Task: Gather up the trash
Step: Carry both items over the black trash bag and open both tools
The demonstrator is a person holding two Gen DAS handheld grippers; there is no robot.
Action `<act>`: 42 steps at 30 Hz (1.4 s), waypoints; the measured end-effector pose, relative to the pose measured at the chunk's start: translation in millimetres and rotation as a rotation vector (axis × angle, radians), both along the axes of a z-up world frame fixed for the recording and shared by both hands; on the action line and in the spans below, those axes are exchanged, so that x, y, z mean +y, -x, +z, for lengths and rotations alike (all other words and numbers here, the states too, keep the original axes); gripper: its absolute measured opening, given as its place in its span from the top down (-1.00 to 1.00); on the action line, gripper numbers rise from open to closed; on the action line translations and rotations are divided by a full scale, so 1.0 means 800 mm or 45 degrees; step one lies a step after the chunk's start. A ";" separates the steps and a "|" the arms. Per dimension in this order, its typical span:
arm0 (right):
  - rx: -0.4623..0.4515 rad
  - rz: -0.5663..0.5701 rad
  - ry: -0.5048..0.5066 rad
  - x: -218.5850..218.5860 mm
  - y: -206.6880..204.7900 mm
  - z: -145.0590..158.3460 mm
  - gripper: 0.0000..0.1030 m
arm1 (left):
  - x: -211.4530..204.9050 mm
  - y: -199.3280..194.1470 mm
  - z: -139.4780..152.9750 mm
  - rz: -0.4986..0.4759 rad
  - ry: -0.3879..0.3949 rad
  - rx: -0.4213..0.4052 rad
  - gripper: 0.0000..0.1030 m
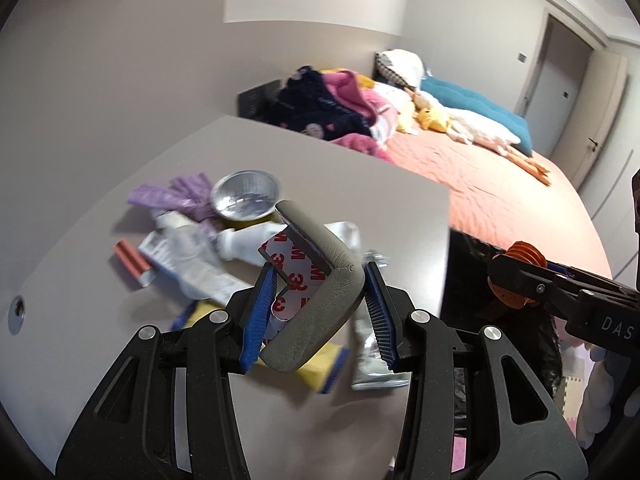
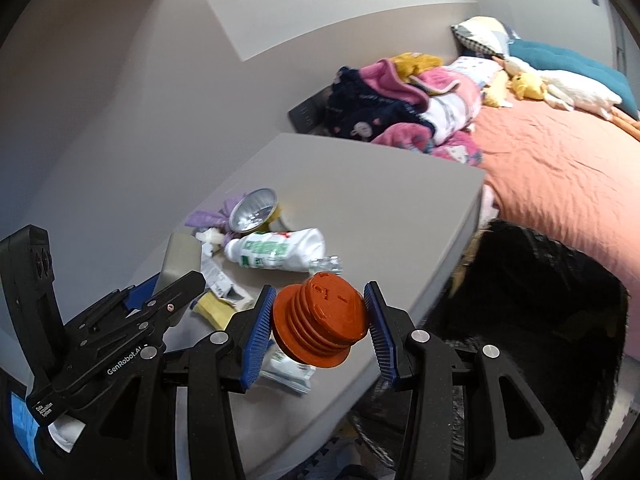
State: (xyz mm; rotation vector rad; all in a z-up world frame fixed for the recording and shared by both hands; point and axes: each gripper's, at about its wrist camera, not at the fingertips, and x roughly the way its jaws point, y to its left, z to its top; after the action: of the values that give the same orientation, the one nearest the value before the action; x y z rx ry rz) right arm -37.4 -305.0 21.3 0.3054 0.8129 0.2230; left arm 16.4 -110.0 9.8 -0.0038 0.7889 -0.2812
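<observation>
Above the near edge of the grey table (image 1: 340, 168) we hold both grippers, each with a piece of trash. Our left gripper (image 1: 320, 300) is pinching a bent grey corner guard (image 1: 320, 288) between its blue pads, the white adhesive backing with red lettering facing the far side. Our right gripper (image 2: 320, 320) is pinching a ribbed orange cap (image 2: 320, 320), its flat top facing us; in the left view that cap (image 1: 520, 276) shows at the right, just beyond the table's edge.

To the right of the table, between it and the bed (image 2: 560, 168), stands a black bin bag (image 2: 540, 280) with its mouth open. Its inside is dark and we cannot tell what lies in it.

On the table the rest of the trash lies in a loose heap: a small foil cup (image 2: 254, 210), empty and tipped on its side, with a crumpled purple wrapper (image 1: 176, 196) beside it at the far left. Nearer lies a white bottle (image 2: 280, 254) with green print on its side, then a red tube (image 1: 130, 262) at the left, a clear plastic wrapper (image 1: 192, 256), a yellow packet (image 2: 214, 308) and a silver sachet (image 1: 372, 352) near our left pads.
</observation>
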 end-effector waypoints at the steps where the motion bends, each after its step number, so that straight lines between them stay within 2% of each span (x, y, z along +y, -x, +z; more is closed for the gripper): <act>1: -0.002 -0.009 0.002 -0.004 0.001 0.001 0.09 | -0.004 0.002 0.002 -0.012 0.004 -0.002 0.14; 29: -0.064 -0.333 0.006 -0.170 0.066 0.015 0.09 | -0.188 0.009 0.004 -0.435 0.052 0.016 0.12; 30: -0.068 -0.345 0.006 -0.175 0.068 0.016 0.08 | -0.193 0.009 0.004 -0.444 0.054 0.018 0.06; 31: -0.071 -0.362 0.006 -0.181 0.070 0.018 0.05 | -0.197 0.009 0.004 -0.453 0.053 0.024 -0.09; 32: -0.075 -0.381 0.010 -0.186 0.073 0.020 -0.03 | -0.204 0.009 0.003 -0.453 0.041 0.038 -0.62; 33: -0.086 -0.411 0.021 -0.189 0.076 0.022 -0.28 | -0.207 0.010 0.004 -0.434 0.025 0.036 -0.87; 34: -0.110 -0.457 0.041 -0.194 0.081 0.026 -0.43 | -0.211 0.012 0.006 -0.412 0.012 0.011 -0.87; 35: -0.128 -0.474 0.048 -0.198 0.084 0.028 -0.45 | -0.215 0.012 0.007 -0.419 0.008 0.001 -0.87; 42: -0.131 -0.474 0.030 -0.207 0.083 0.026 -0.46 | -0.215 0.006 0.007 -0.382 0.002 -0.005 -0.87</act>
State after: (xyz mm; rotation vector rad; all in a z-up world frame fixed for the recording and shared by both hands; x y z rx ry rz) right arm -104.2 -470.6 42.1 0.4130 0.6433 -0.1190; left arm 11.3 -282.0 15.4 0.1143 0.7852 -0.5655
